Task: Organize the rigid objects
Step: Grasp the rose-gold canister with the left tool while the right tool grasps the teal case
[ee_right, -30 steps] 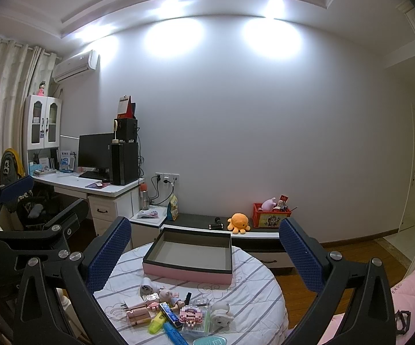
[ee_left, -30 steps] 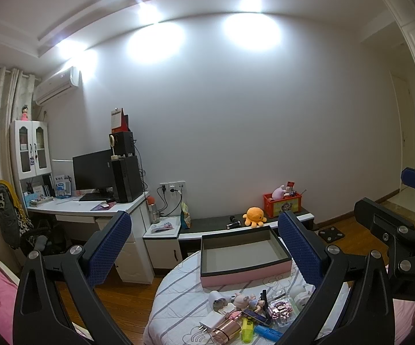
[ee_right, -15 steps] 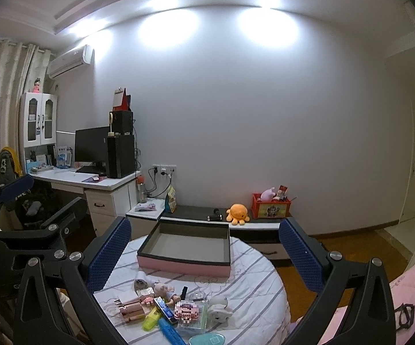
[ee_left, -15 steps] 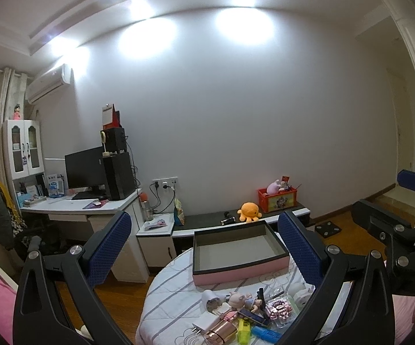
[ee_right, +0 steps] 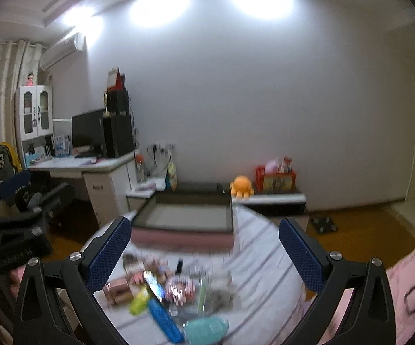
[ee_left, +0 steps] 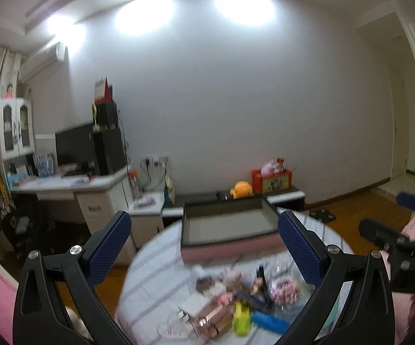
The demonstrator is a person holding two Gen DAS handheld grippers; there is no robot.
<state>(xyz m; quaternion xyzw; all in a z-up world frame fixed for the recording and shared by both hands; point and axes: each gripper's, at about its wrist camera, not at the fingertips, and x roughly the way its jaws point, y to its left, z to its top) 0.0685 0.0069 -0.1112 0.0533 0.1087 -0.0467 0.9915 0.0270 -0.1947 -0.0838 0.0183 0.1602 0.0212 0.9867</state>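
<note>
Both grippers were held above the near edge of the round table [ee_left: 150, 273], their fingers spread wide with nothing between them: the left gripper [ee_left: 204, 254] and the right gripper [ee_right: 204, 254]. A shallow pink-sided box [ee_left: 227, 227] was seen at the far edge of the table, and a blurred heap of small things [ee_right: 164, 290] lay near the near edge. A teal case [ee_right: 206, 327] at the near edge was shown only in the right wrist view, where a blue tube [ee_right: 164, 319] lay just beside it. A white plug [ee_left: 193, 306] was shown only in the left wrist view.
</note>
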